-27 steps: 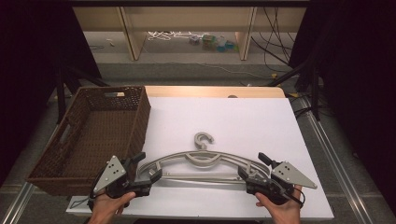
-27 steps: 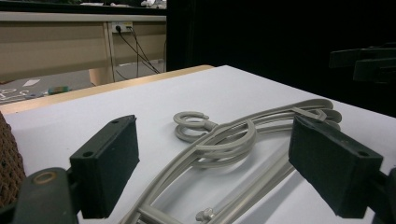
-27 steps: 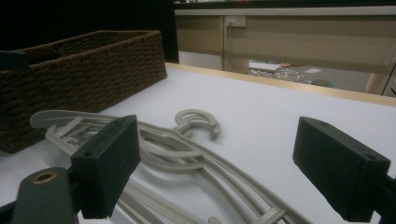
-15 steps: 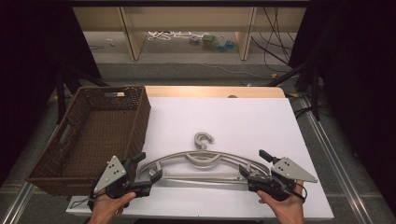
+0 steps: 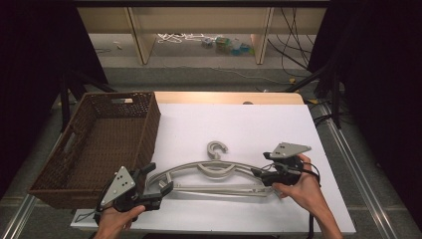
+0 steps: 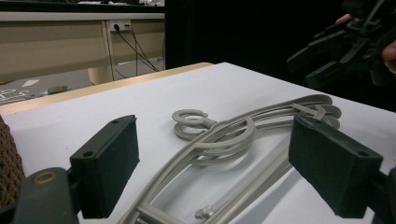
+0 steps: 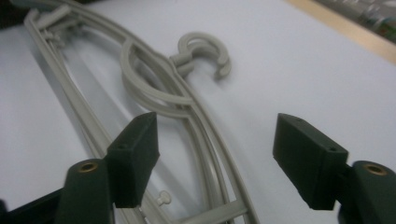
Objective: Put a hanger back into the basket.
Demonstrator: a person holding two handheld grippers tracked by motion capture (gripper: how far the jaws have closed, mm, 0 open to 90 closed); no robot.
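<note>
A grey plastic clothes hanger lies flat on the white table, its hook pointing away from me. My left gripper is open with its jaws on either side of the hanger's left end. In the left gripper view the hanger runs between the two black pads of the gripper, and the right gripper hangs open at the far end. My right gripper is open just above the hanger's right arm. In its own view the gripper has the hanger below its pads.
A brown wicker basket stands at the table's left side, close to the left gripper, and its wall shows in the left gripper view. White table surface stretches beyond the hanger. Shelves and cables lie on the floor past the table.
The right gripper has moved away from the front edge and turned left, so it now sits over the hanger's right arm. The left gripper and hanger have hardly moved.
</note>
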